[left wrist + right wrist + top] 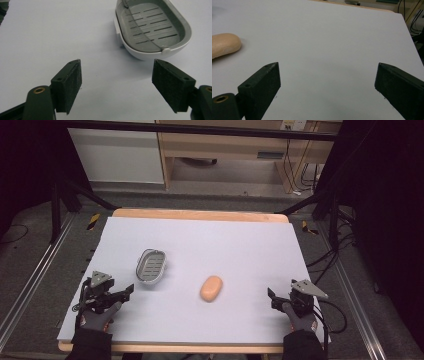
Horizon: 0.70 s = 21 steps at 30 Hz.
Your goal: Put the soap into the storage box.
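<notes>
Both tools gape empty: left tool (127, 291) just short of the soap dish (151, 266), right tool (272, 296) well apart from what looks like soap (211, 288) mid-surface (240, 245). Pinch its long sides squarely.

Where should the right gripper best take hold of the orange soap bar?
Probably across the short width at the middle of the soap, coming down from above. It lies flat as a rounded oval, long axis running roughly away from the person, nothing touching it. The right gripper is open beside it.
</notes>
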### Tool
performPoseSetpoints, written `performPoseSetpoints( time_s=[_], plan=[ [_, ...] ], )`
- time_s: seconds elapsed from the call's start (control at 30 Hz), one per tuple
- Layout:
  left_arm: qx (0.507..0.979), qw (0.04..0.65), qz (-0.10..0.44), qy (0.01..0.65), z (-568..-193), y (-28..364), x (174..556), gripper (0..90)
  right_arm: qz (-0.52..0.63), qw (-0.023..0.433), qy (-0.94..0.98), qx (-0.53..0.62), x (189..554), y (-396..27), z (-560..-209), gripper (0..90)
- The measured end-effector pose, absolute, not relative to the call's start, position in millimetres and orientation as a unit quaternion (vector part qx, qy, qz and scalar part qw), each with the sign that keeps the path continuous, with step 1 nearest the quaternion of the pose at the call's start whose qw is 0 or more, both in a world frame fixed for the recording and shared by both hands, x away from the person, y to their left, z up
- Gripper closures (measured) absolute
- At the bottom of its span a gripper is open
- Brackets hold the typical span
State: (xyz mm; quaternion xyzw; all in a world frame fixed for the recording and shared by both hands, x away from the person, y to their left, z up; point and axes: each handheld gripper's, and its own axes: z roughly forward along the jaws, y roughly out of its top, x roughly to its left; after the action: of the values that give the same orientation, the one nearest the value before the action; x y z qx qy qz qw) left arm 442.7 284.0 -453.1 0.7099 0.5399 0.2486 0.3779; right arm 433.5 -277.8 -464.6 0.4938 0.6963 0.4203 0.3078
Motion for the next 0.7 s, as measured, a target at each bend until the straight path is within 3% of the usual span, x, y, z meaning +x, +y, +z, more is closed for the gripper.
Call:
performPoseSetpoints(
  time_s=[0.7],
  plan=[
    [0.735, 0.389, 0.231, 0.506, -446.8, 251.5, 433.8, 24.5, 0.404, 0.308, 0.703, 0.498, 433.7, -271.3, -469.0, 5.0]
  ],
)
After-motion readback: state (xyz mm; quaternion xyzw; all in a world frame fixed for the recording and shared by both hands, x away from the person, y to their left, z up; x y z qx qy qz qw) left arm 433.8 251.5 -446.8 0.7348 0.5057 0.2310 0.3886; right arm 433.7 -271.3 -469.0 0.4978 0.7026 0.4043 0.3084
